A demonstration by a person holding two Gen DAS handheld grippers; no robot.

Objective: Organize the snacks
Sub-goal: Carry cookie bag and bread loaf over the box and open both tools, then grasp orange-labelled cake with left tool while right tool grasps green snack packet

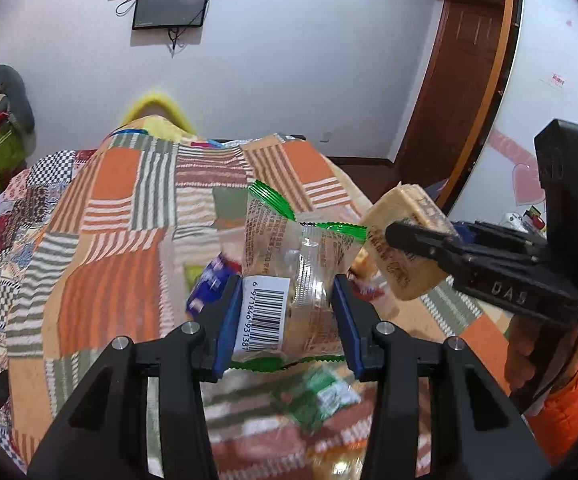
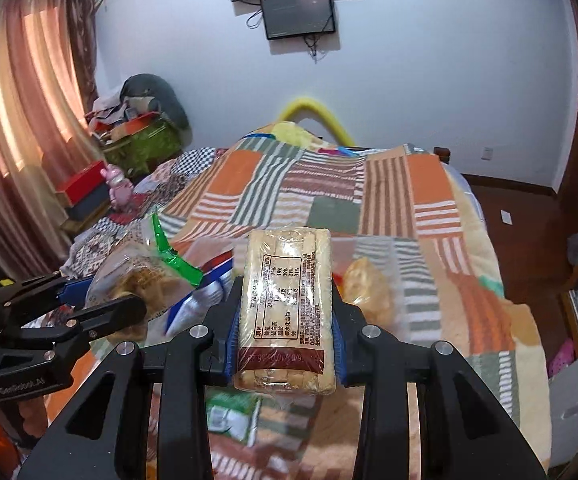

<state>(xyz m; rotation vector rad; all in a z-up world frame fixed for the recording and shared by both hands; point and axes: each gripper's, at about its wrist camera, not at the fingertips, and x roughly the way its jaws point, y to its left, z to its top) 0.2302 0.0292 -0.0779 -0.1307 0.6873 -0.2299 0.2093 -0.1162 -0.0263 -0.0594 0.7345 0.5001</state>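
Both claws are loaded and lifted over the bed (image 2: 441, 200), whose striped patchwork blanket serves as the sorting ground. The left claw (image 1: 289, 312) is clamped on a clear packet with green crimped ends (image 1: 289, 272), its blue pads pressing the film by the barcode; the right claw (image 2: 287, 332) is closed tight on a pale wrapped cake bar (image 2: 285, 304), held lengthwise between the pads. To do this step well, I'd say each packet wants carrying level and apart from the other, since the two claws hang close together and the bar's end nearly brushes the packet's green edge. The soft film could slip or crumple if squeezed harder. Below them on the blanket lie more snacks: a green-and-white packet (image 1: 321, 396), a blue-and-white wrapper (image 1: 205, 288), and a bag of golden pieces (image 2: 369, 284) just right of the bar. These crowd the landing space, so a bare patch of blanket farther up looks the safer spot.
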